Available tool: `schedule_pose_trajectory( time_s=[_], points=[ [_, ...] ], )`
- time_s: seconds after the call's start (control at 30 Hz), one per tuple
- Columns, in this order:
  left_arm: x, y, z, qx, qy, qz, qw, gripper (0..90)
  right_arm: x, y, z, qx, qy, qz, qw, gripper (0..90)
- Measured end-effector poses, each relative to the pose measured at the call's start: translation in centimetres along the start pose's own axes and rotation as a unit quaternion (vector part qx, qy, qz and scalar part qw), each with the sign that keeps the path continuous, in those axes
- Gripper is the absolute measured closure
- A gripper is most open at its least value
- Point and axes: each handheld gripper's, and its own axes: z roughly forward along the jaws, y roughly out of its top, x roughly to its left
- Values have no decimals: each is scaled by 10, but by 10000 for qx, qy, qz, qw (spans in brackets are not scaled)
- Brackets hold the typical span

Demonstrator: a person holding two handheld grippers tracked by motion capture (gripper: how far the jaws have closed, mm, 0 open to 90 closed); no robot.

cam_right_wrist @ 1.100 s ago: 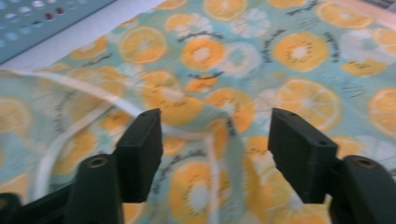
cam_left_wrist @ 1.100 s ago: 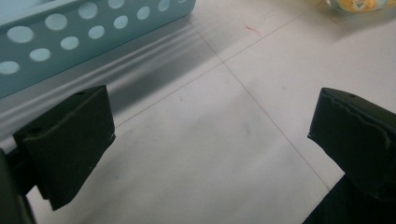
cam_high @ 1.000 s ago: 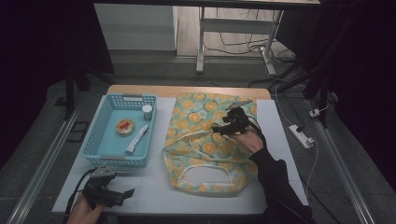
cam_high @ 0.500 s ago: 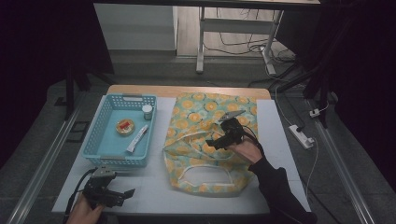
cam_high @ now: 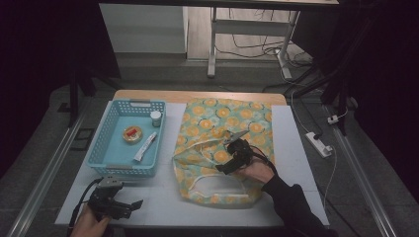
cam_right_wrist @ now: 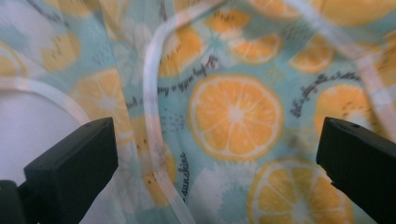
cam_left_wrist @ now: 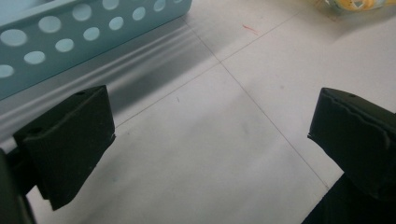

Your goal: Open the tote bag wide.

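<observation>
The bag (cam_high: 222,148), printed with orange slices, is lying flat on the table (cam_high: 163,197), just to the right of the blue basket (cam_high: 111,148). Its white-edged mouth is facing the near edge of the table, and its pale handles (cam_right_wrist: 154,116) are lying loose across the cloth.

The right hand-held gripper (cam_high: 228,166) is hovering over the middle of the bag, just above the mouth, with the right hand (cam_high: 257,170) behind it. Its jaws have just been opening and are standing wide apart; in the right gripper view the printed cloth and one handle strap are showing between them, with neither pad pressing on anything.

The left hand-held gripper (cam_high: 129,205) is resting low near the front edge of the table, just in front of the basket's near wall and well apart from the bag. Its jaws are also standing apart, with bare table between them.

Inside the basket a round tin (cam_high: 132,134), a small jar (cam_high: 155,118) and a white tube (cam_high: 145,147) are lying.
</observation>
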Motion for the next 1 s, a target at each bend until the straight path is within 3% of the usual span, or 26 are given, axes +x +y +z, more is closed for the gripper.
schedule_pose_trajectory(
  time_s=[0.13, 0.2, 0.3, 0.5, 0.53, 0.57, 0.87, 1.0],
  points=[
    [0, 0, 0, -3, -5, 0, 10000, 3, 2, -5, 9, 103, 44, -88, 9999, 0],
    [0, 0, 0, -13, -11, -3, 10000, 3, 5, -7, 11, 110, -62, -275, 9995, 0],
    [1, 0, -1, -16, -11, -5, 10000, 3, 4, -7, 9, 103, -1, -392, 9992, 40],
    [0, 0, -1, -21, -8, -3, 10000, 3, 5, -7, 1, -3, 91, -514, 9986, 349],
    [0, 0, -1, -20, -11, -5, 10000, 3, 8, -7, -1, 31, 141, -607, 9980, 450],
    [1, 0, -1, -22, -10, -7, 10000, 3, 8, -7, -1, 31, 141, -607, 9980, 450],
    [1, 0, 0, -16, -11, -9, 10000, 3, 14, -6, -4, 45, 180, -656, 9977, 838],
    [1, 0, -1, -27, -36, -37, 10000, 4, 11, -6, -4, 32, 268, -536, 9982, 896]
  ],
)
